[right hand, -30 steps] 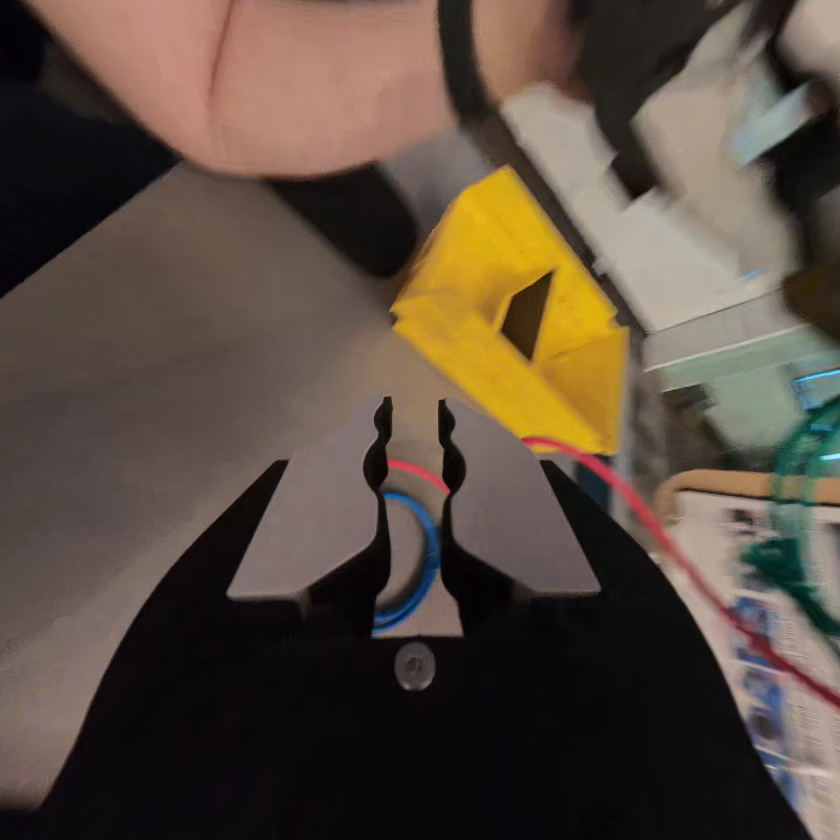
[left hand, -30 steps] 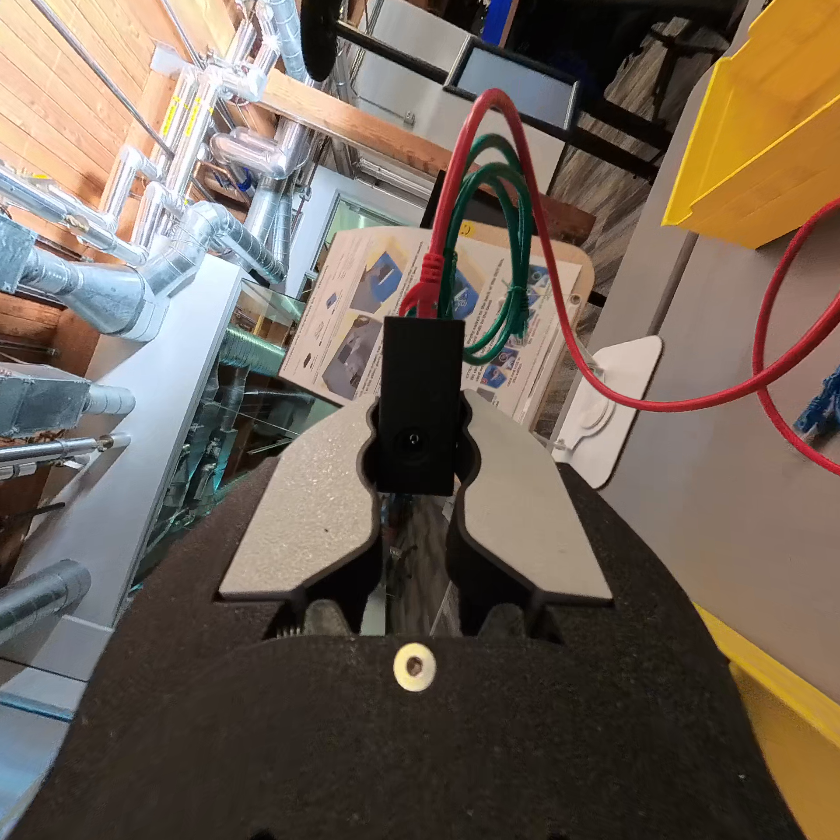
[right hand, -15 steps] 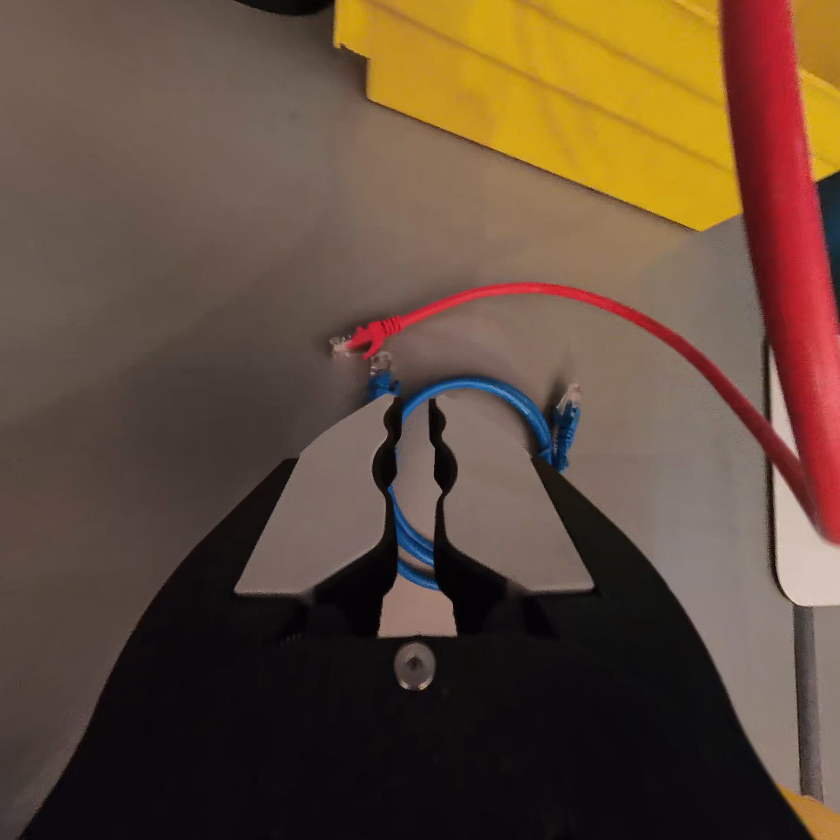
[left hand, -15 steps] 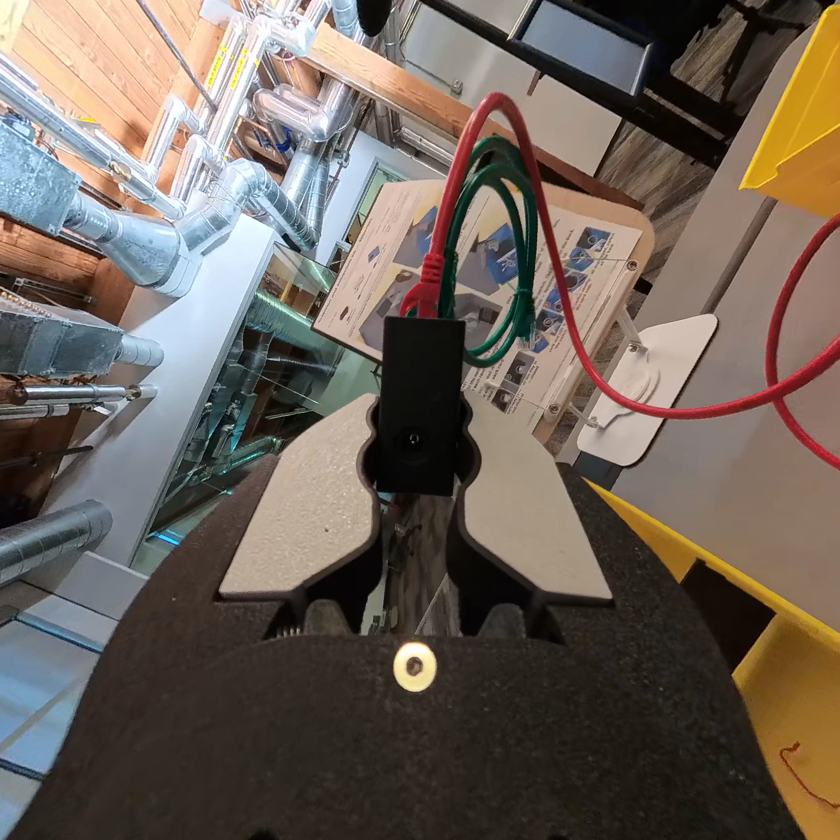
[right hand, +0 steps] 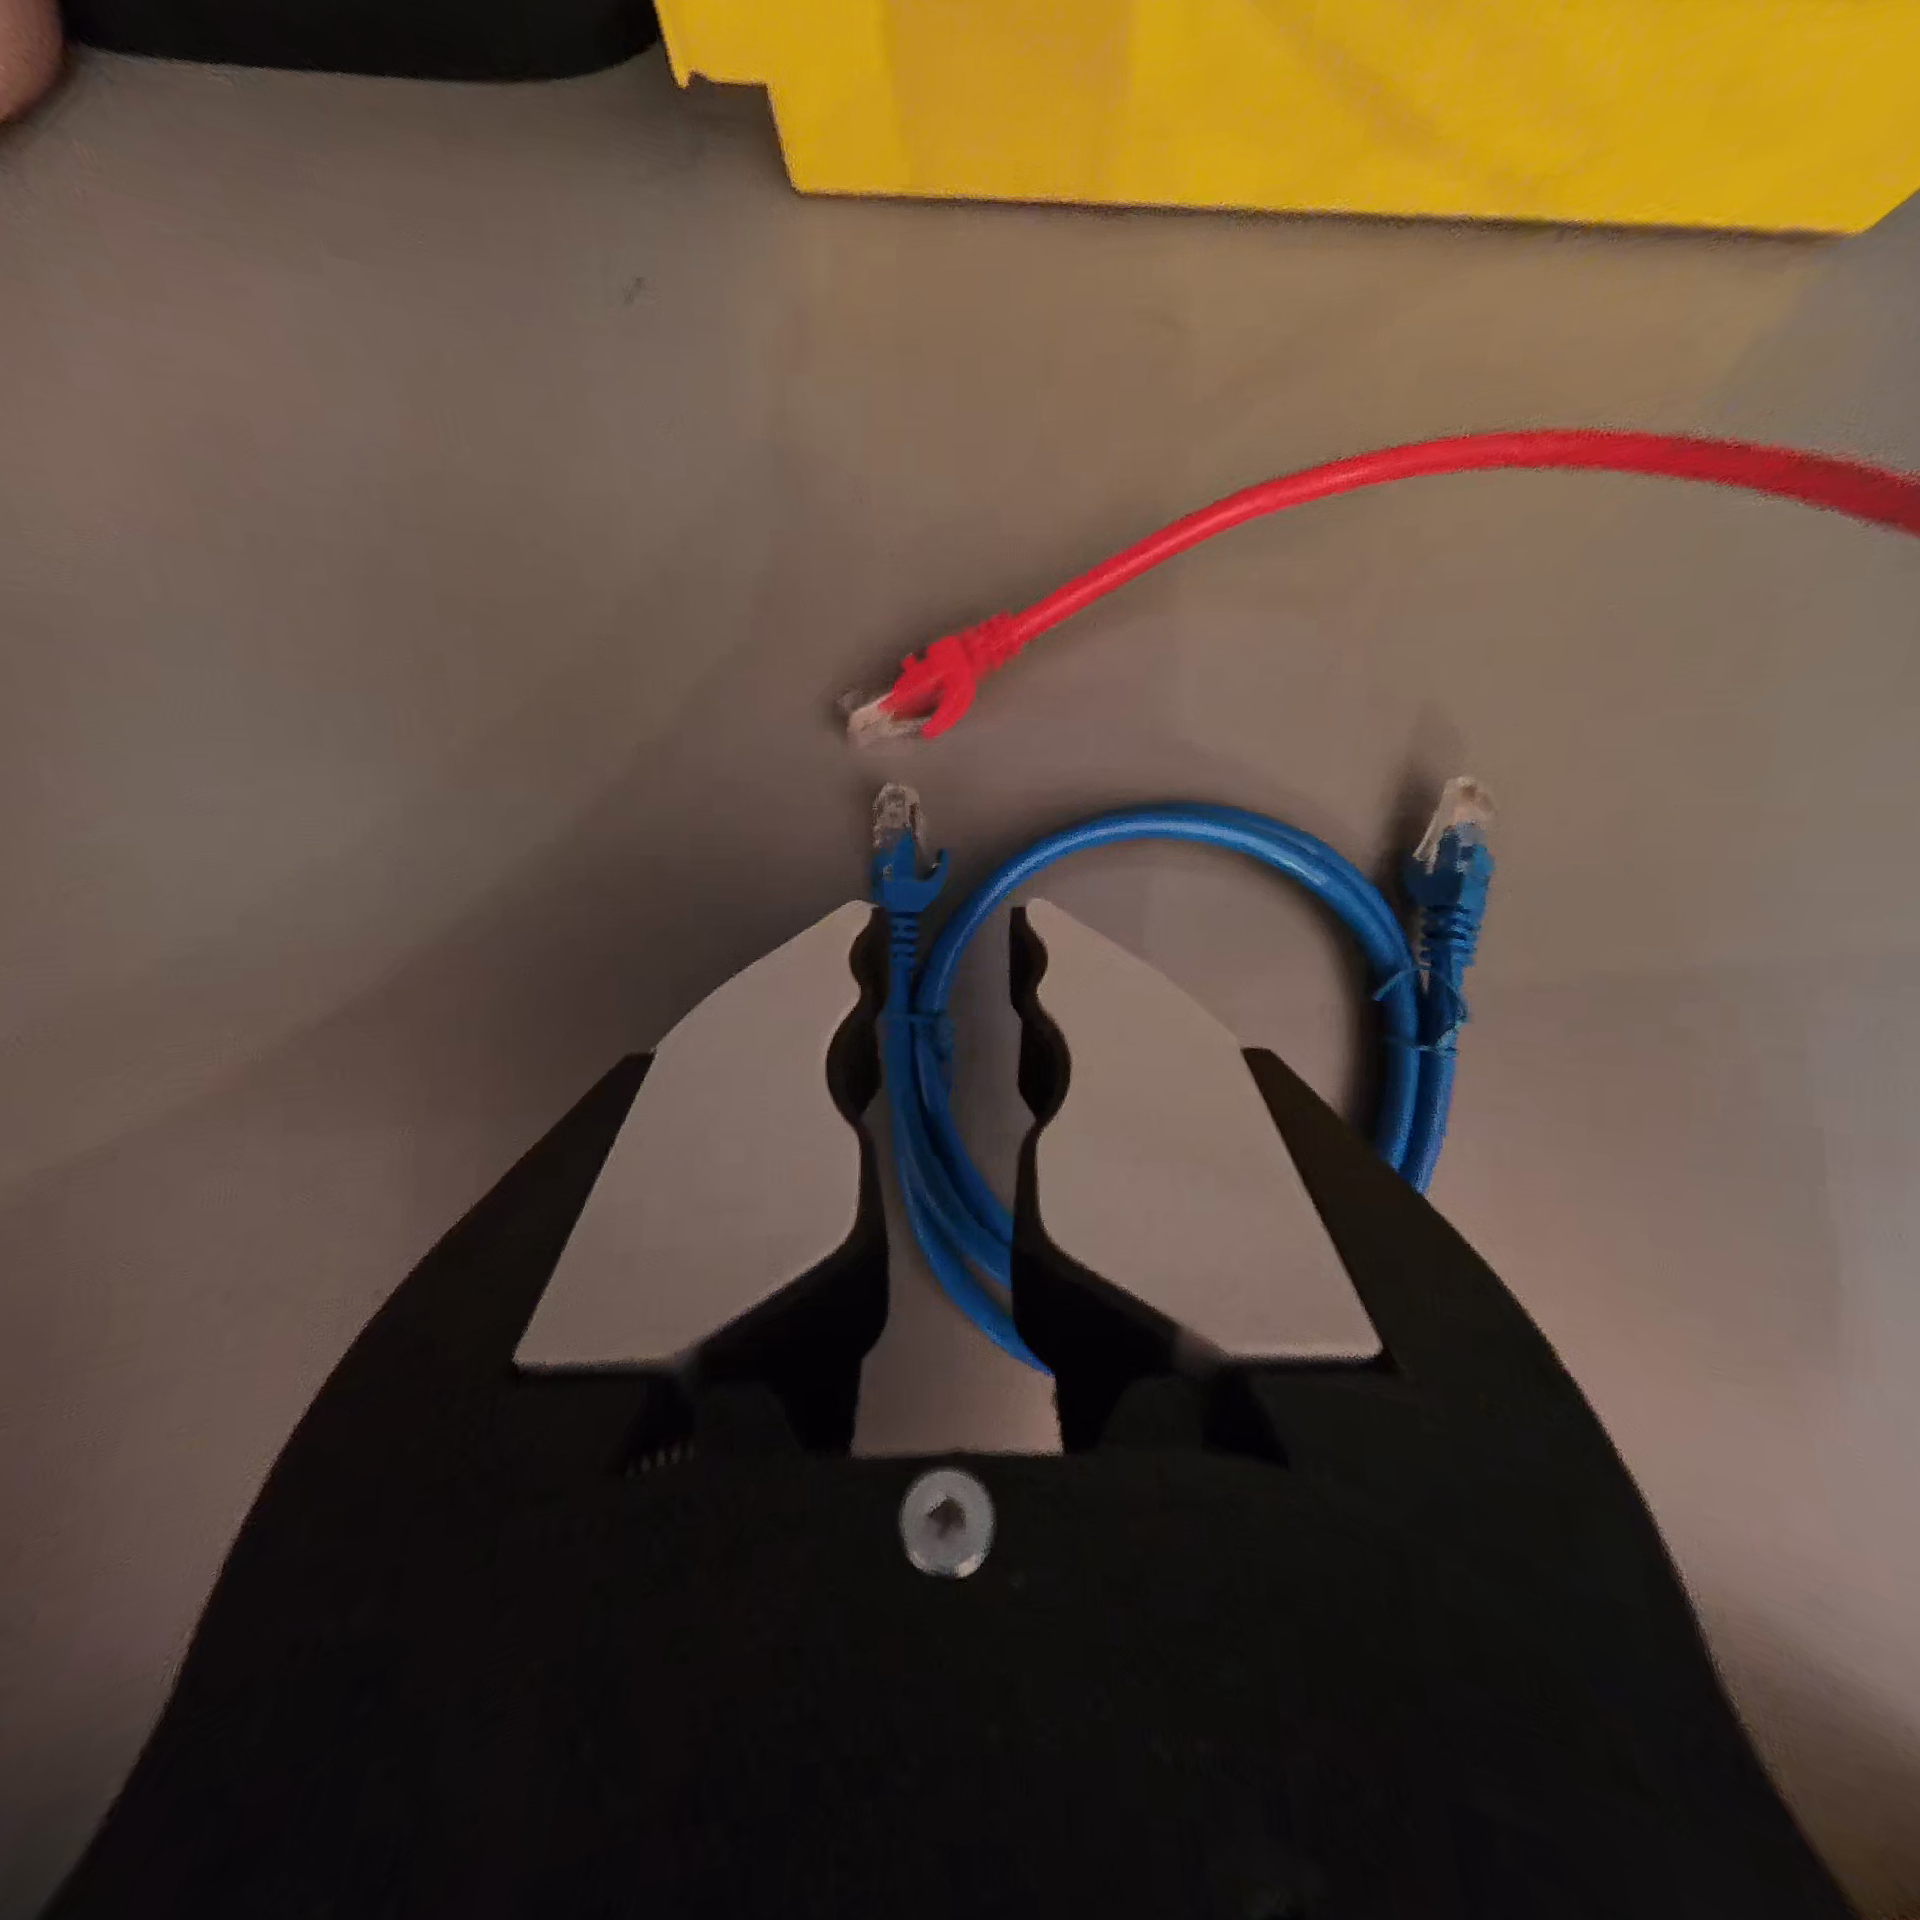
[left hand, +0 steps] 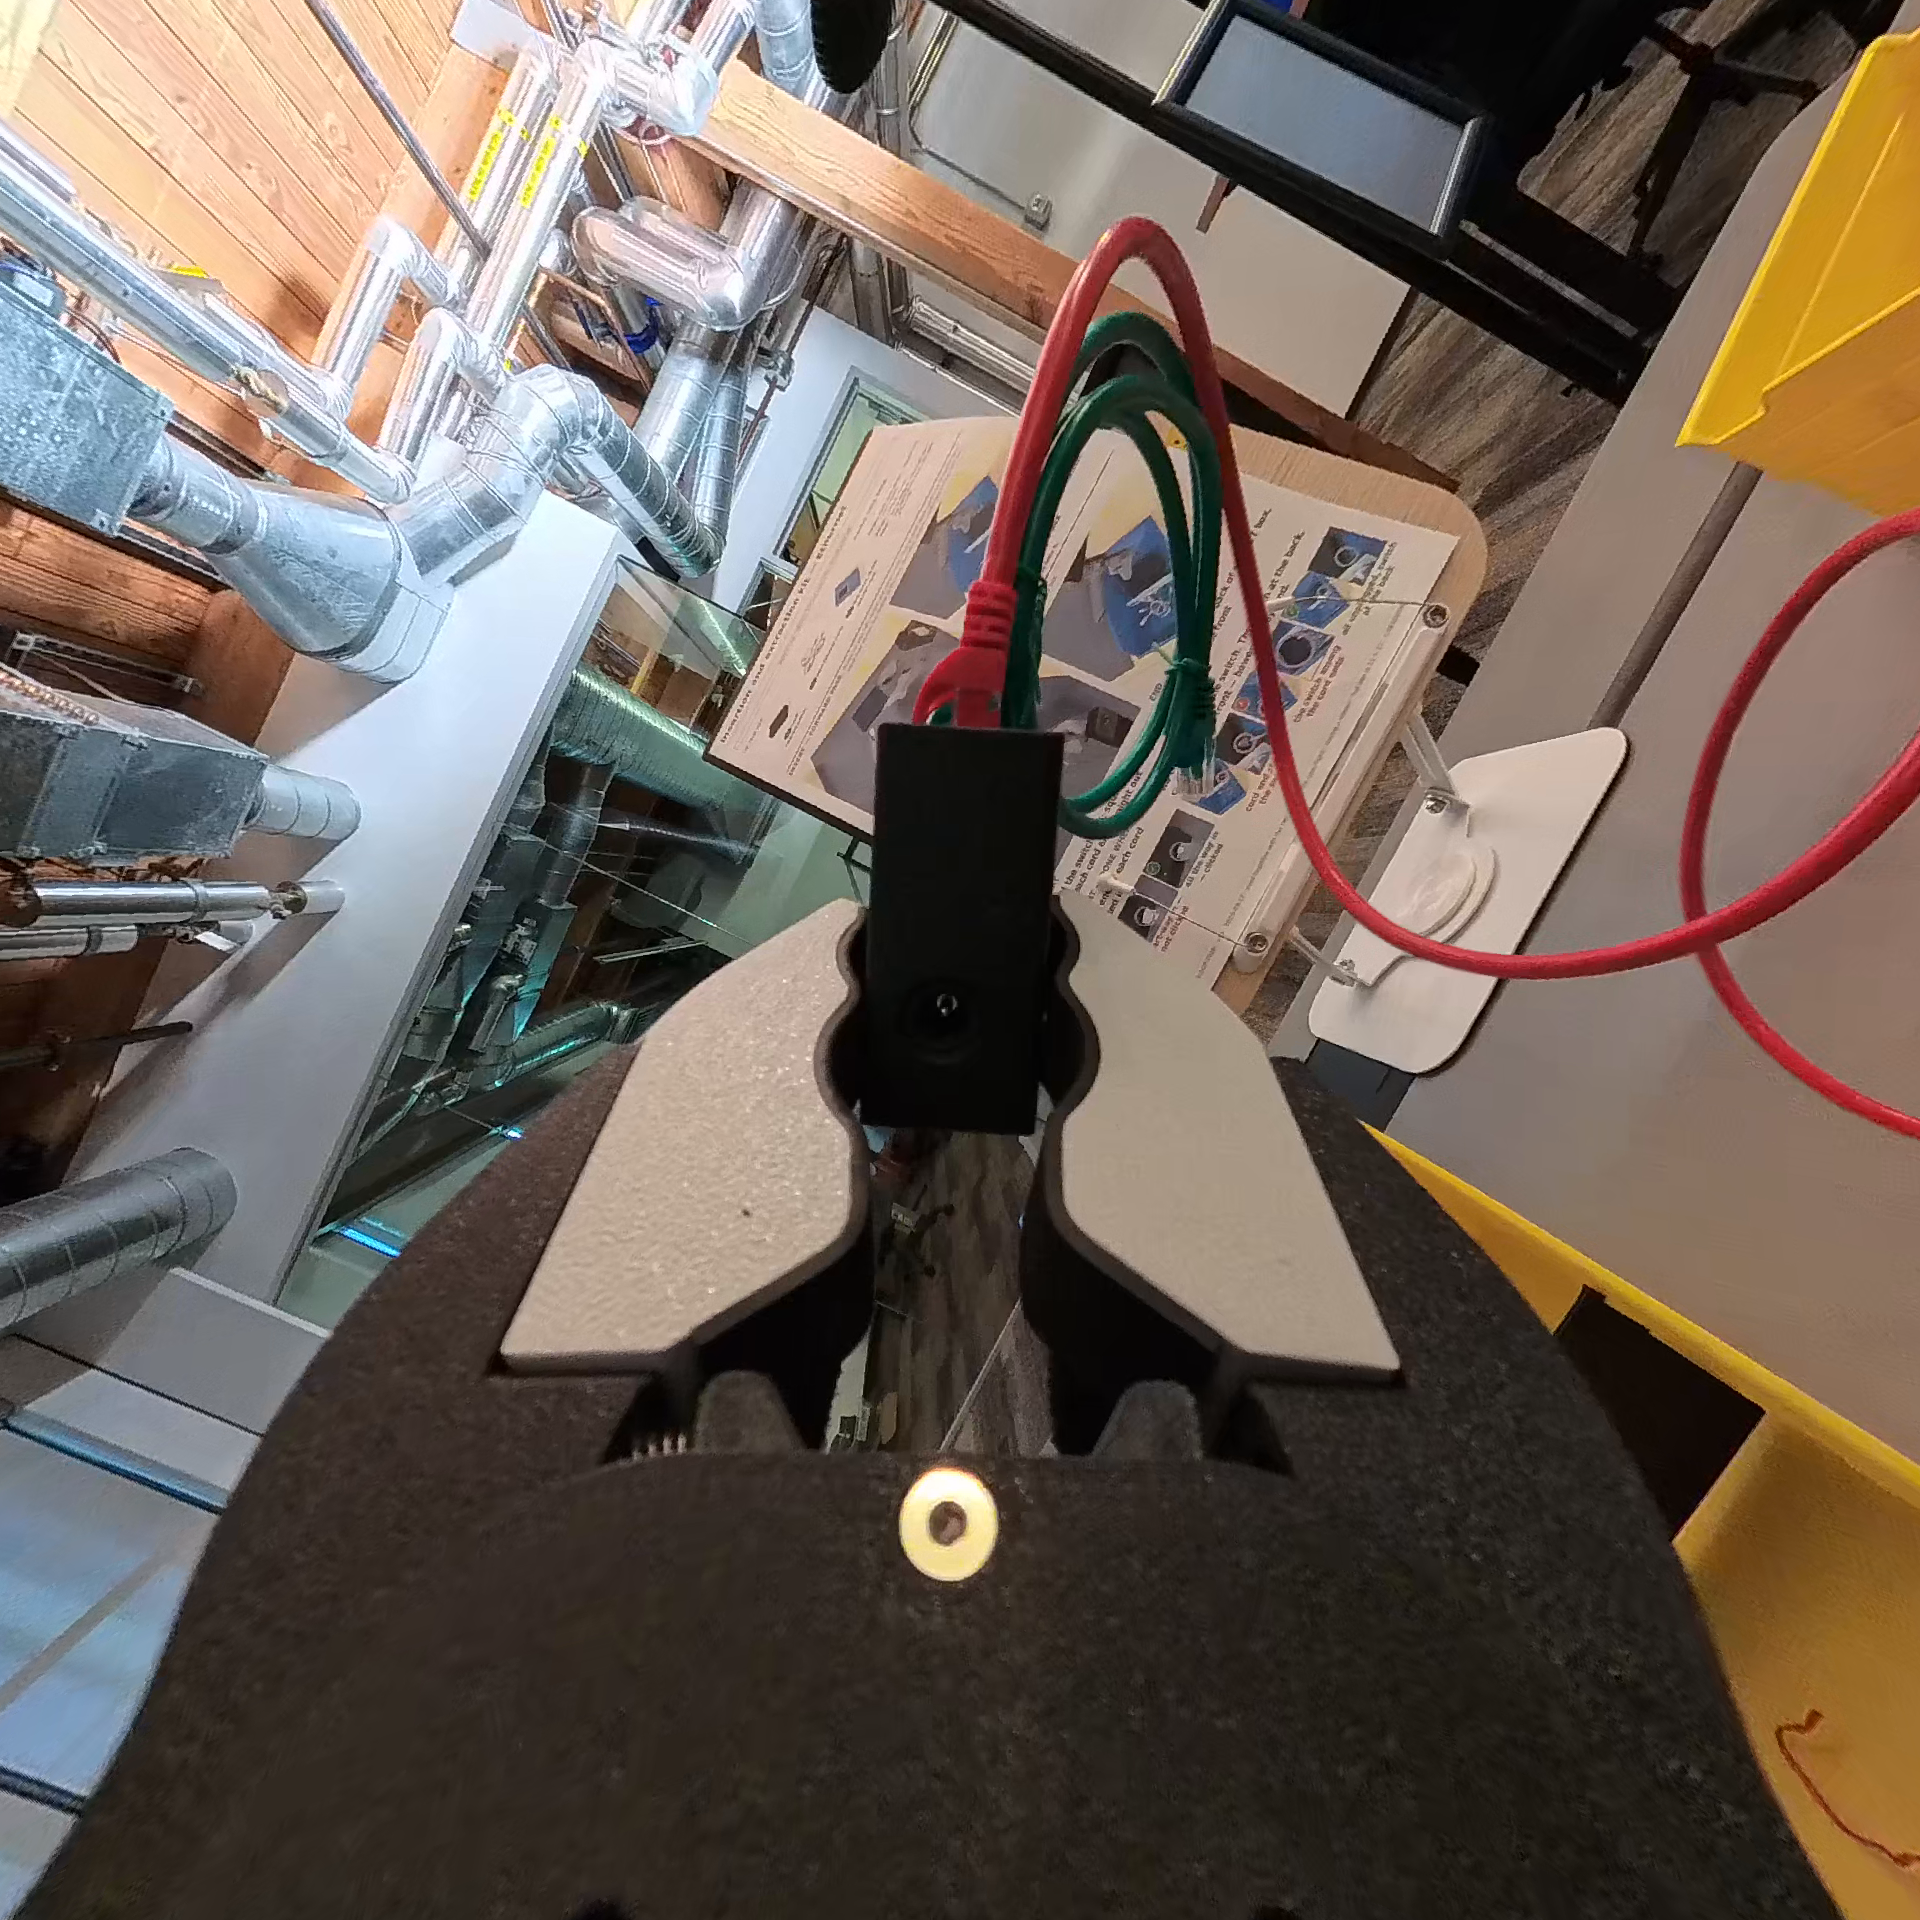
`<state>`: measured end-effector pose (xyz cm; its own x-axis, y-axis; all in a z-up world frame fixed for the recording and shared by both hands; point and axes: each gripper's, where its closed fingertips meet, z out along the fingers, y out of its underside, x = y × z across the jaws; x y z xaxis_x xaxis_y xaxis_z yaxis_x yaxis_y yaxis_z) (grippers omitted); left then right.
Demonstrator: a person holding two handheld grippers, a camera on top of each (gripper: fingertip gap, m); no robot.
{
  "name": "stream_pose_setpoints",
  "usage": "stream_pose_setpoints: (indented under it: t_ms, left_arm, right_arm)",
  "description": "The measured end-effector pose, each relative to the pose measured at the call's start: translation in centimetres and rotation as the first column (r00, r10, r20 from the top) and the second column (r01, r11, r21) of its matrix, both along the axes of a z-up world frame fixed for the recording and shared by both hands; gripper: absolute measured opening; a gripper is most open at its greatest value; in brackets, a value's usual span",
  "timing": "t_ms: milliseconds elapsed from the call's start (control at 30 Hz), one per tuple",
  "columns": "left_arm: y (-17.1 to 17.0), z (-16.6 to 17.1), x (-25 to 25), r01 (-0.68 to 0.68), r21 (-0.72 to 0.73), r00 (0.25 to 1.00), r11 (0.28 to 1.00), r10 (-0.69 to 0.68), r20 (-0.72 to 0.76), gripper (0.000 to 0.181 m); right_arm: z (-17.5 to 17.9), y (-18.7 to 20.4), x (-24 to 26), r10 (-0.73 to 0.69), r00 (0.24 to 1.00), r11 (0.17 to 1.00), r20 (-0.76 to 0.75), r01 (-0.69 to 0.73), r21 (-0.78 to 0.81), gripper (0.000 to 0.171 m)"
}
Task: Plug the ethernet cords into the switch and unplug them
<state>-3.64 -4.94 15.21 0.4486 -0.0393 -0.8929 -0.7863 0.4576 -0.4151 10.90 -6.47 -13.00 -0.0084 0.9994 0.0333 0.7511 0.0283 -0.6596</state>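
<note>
My left gripper [left hand: 956, 935] is shut on a black switch [left hand: 961, 914] and holds it up in the air. A red cord [left hand: 1101, 416] and a green cord [left hand: 1132, 582] are plugged into its far end; the green cord's free plug [left hand: 1195, 727] dangles. My right gripper [right hand: 940, 920] is open, low over the grey table [right hand: 416, 623]. A coiled blue cord [right hand: 1174, 935] lies there, its left plug [right hand: 899, 862] just ahead of my left fingertip and its strands between the fingers. The red cord's loose plug [right hand: 925, 691] lies beyond it.
A yellow bin [right hand: 1299, 104] stands at the table's far side, and more yellow bins [left hand: 1829, 260] show in the left wrist view. A picture sheet on a white stand [left hand: 1143, 707] is behind the switch. Pipes and ducts [left hand: 312, 468] fill the left. One gripper's finger ends stand about 30 cm off the other's.
My right gripper swung down to the table, moved closer over the blue cord and opened wider. My left gripper has tilted a little with the switch still in it.
</note>
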Motion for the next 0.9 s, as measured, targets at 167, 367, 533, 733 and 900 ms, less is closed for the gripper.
stream_pose_setpoints:
  t_ms: [167, 367, 533, 733, 900]
  left_arm:
    - [0.1, 0.2, -0.6, -0.024, 0.005, 1.0, 1.0, 0.024, 0.008, 0.029]
    - [0.2, 0.3, -1.2, -0.042, 0.007, 0.999, 0.999, 0.042, 0.018, 0.03]
    - [0.1, 0.3, -1.0, -0.04, 0.01, 0.999, 0.999, 0.04, 0.014, 0.029]
    - [0.3, 0.2, -0.9, -0.05, 0.008, 0.999, 0.999, 0.05, 0.002, 0.029]
    - [0.3, 0.1, -0.9, -0.055, 0.004, 0.998, 0.998, 0.055, 0.001, 0.029]
  right_arm:
    - [1.4, 3.3, -0.1, -0.096, 0.994, 0.971, -0.052, 0.105, 0.217, 0.021]
    - [1.8, 3.9, -0.3, -0.009, 0.999, 0.868, -0.032, 0.024, 0.496, 0.015]
    - [2.7, 4.2, -0.8, -0.138, 0.986, 0.928, -0.09, 0.161, 0.335, 0.02]
    - [2.3, 8.5, 1.6, -0.213, 0.977, 0.708, -0.006, 0.158, 0.688, 0.019]
    - [0.4, 9.1, 1.1, -0.236, 0.972, 0.784, -0.018, 0.201, 0.587, 0.022]
